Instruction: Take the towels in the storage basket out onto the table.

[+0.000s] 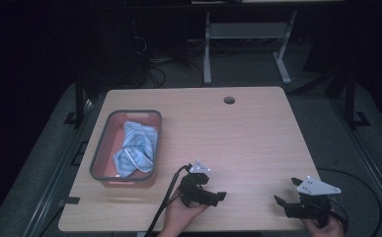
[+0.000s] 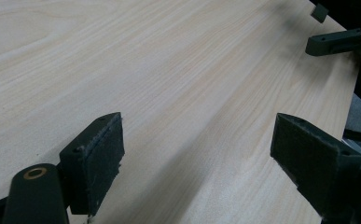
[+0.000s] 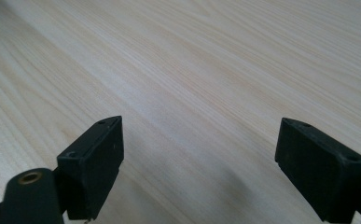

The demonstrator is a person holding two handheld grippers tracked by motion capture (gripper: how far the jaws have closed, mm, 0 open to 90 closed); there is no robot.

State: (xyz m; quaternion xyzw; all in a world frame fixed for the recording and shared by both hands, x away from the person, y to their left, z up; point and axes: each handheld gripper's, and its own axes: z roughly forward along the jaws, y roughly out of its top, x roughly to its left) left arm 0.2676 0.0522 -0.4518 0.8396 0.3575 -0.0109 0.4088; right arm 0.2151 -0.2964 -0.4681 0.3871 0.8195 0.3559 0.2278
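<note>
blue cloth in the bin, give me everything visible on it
The cloth is light blue with thin pale stripes, soft fabric, crumpled and folded over itself. It lies loose inside the grey-rimmed, pinkish bin at the table's left, covering the right side of the bin's floor. Neither gripper touches it.

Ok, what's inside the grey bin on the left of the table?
A crumpled light-blue striped cloth lies in the grey bin; pinkish floor shows beside it. Whatever is beneath the cloth is covered.
</note>
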